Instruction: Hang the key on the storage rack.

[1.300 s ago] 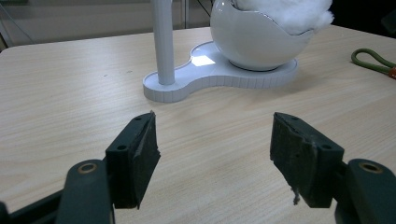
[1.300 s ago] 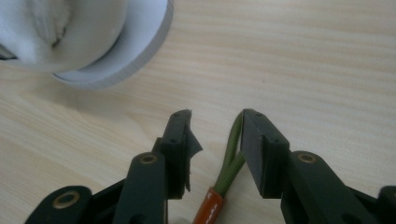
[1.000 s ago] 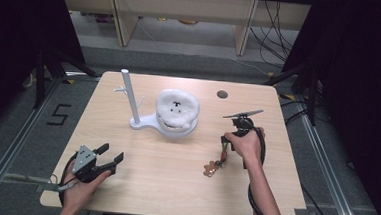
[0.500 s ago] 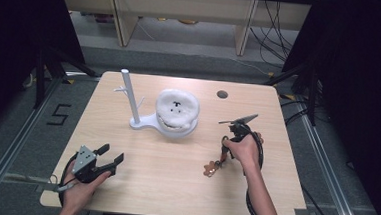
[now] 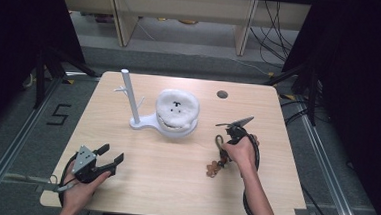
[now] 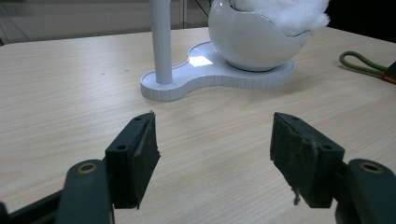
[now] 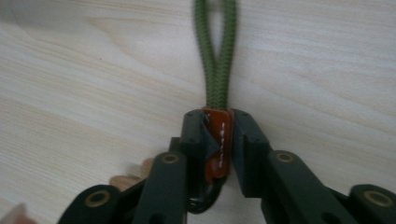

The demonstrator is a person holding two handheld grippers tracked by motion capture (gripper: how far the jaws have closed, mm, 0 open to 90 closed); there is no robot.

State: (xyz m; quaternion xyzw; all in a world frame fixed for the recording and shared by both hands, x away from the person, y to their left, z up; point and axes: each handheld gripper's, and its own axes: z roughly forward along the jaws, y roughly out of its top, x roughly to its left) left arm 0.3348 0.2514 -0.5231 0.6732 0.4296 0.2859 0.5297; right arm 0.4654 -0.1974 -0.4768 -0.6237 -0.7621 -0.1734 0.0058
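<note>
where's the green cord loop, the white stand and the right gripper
green cord loop (image 7: 215,51), right gripper view, on the doubled cord
white stand (image 5: 125,97), high view, on its upright post
right gripper (image 7: 217,140), right gripper view, between the fingers

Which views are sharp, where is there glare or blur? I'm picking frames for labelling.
High view: evenly lit table, dark surroundings. Left gripper view: crisp, with a bright glare patch on the white stand base. Right gripper view: soft throughout, yet the green cord loop and the brown tab in the right hand-held gripper are readable.
</note>
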